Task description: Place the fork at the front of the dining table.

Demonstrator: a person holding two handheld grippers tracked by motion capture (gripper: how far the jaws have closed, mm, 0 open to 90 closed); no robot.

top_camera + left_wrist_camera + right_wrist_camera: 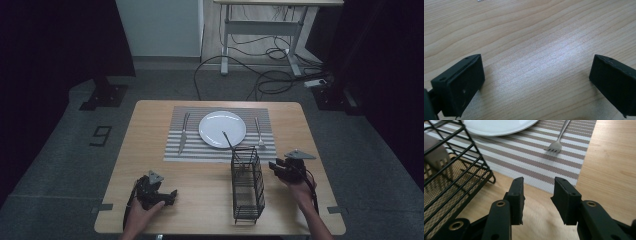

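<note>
Nearest the camera in the high view, the left gripper [159, 195] is seen resting low on the wooden table [150, 125] at about 7 o'clock; in its own view the jaws stand wide apart over bare wood, with nothing between them. At 5 o'clock a black wire basket [247, 184] lies on the table, its open end toward the plate. Just beside it, at 4 o'clock, the right gripper [276, 166] is held with jaws partly apart and empty. Further off, a fork [557, 138] lies on the striped placemat [529, 157] at 2 o'clock of the white plate [222, 128]; a knife [183, 133] lies at the plate's 9 o'clock, and another utensil [227, 139] leans across its near rim. The step in hand is judged to be the reach for the fork. A forward advance, jaws lowered astride the handle, then closure, is called for next.
</note>
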